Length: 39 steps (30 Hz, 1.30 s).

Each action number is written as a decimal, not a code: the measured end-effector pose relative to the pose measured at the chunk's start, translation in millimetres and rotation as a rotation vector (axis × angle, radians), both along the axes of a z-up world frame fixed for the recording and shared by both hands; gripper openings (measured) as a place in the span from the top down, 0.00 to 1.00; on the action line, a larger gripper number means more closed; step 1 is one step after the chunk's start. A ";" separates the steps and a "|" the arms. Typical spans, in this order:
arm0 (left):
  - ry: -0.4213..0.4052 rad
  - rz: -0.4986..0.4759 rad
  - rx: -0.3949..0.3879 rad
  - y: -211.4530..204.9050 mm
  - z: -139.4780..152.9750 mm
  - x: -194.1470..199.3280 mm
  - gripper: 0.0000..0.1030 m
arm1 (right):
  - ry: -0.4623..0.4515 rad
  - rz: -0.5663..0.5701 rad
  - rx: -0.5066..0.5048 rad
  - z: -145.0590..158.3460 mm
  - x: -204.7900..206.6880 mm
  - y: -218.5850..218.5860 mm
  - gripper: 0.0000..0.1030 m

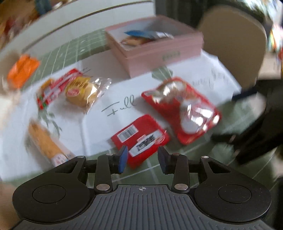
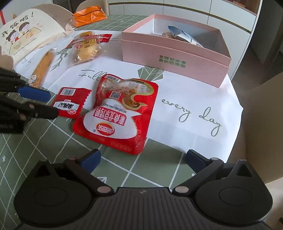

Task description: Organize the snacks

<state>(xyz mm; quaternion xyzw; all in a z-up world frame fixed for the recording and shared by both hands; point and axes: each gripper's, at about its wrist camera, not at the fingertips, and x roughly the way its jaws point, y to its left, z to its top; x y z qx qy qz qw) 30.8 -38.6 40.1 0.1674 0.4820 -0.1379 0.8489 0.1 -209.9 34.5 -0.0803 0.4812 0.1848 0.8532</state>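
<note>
A pink box (image 2: 176, 51) holds a blue-white packet (image 2: 184, 35) and a biscuit pack; it also shows in the left wrist view (image 1: 155, 53). A large red pouch (image 2: 116, 113) and a small red packet (image 2: 70, 102) lie on the mat in front. My left gripper (image 1: 142, 159) is open, hovering just over the small red packet (image 1: 139, 139), beside the large pouch (image 1: 182, 109). It shows at the left of the right wrist view (image 2: 47, 104). My right gripper (image 2: 143, 159) is wide open and empty, near the large pouch's near edge.
A clear-wrapped cake (image 2: 86, 49), a long orange stick snack (image 2: 44, 65) and a red-wrapped snack (image 1: 54, 88) lie on the white mat (image 2: 194, 106). An orange packet (image 2: 89, 16) sits further back. A beige chair back (image 1: 235, 44) stands behind the box.
</note>
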 end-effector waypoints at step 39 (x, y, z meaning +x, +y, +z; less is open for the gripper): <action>0.084 -0.177 -0.079 -12.9 5.4 2.0 0.51 | -0.046 0.010 0.015 -2.5 -11.9 -9.6 0.00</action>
